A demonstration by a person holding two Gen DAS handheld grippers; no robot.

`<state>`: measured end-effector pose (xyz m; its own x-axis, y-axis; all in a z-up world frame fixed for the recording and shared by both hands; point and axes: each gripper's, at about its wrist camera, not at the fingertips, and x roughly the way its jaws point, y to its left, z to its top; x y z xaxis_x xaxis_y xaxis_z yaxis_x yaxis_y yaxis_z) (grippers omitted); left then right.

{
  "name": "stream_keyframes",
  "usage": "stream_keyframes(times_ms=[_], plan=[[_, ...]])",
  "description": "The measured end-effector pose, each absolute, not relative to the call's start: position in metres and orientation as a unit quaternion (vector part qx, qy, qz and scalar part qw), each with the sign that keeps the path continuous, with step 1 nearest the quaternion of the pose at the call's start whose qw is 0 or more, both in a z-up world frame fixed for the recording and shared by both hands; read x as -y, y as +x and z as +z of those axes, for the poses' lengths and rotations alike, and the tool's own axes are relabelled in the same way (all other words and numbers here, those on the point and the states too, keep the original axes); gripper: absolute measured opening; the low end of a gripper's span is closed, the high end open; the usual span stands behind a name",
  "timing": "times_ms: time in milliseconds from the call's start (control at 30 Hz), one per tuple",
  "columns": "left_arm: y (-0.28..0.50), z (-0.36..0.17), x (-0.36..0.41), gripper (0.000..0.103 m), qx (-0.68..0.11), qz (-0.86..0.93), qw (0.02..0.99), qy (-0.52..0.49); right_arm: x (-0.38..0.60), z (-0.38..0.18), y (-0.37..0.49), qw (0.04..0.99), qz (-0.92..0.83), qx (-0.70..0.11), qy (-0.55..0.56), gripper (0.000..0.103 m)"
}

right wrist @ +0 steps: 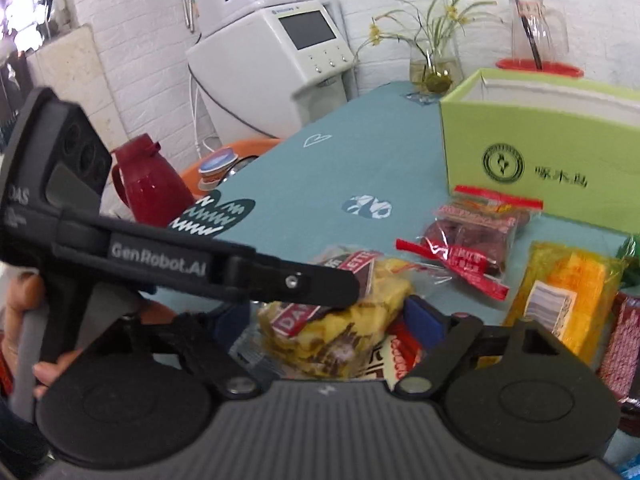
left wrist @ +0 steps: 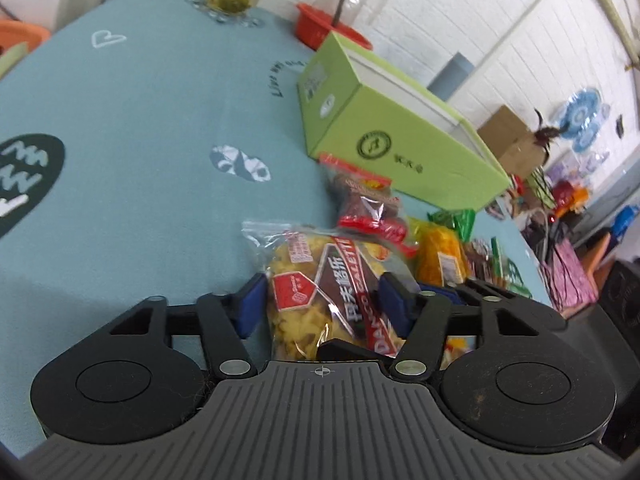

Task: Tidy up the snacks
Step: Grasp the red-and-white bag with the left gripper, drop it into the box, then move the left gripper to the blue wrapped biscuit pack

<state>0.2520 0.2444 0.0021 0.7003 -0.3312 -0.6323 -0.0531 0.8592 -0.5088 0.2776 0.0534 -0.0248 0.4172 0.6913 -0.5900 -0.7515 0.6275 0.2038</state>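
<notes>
A clear bag of yellow biscuits with a red and brown label lies on the blue tablecloth. My left gripper has its blue pads on both sides of the bag and is closed on it. In the right wrist view the same bag sits between my right gripper's blue pads, and the left gripper's black finger crosses over it. A red-wrapped dark snack bag lies beyond, also in the right wrist view. An open green box stands behind it, also seen from the right wrist.
An orange-yellow snack pack and a dark red pack lie at the right. A glass vase with a plant, a glass jug on a red bowl, a red thermos and a white appliance stand around the table.
</notes>
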Motion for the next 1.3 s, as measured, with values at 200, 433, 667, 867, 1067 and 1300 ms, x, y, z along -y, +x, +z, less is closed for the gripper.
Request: stream_keyframes(times_ms=[200,433,667,867,1067,1300], plan=[[0.266,0.055,-0.224,0.034,-0.331,-0.082,0.914,-0.219,-0.04,0.012,0.281,0.87,0.417,-0.261,-0.033,0.086],[0.358,0.102,-0.174,0.036,-0.313,-0.124,0.922,-0.194,-0.005,0.051,0.351,0.902,0.364,-0.227,-0.054,0.088],[0.483,0.099,-0.122,0.035,-0.343,-0.152,0.91,-0.175,0.026,0.06,0.47,0.91,0.306,-0.268,-0.082,0.087],[0.533,0.052,-0.114,0.039,-0.386,-0.137,0.897,-0.166,0.036,0.016,0.529,0.889,0.306,-0.335,-0.059,0.09],[0.493,0.083,-0.131,0.063,-0.32,-0.12,0.925,-0.166,0.065,0.041,0.505,0.908,0.298,-0.292,-0.044,0.094],[0.381,0.139,-0.119,0.077,-0.238,-0.155,0.949,-0.137,0.11,0.099,0.398,0.932,0.303,-0.197,-0.03,0.094]])
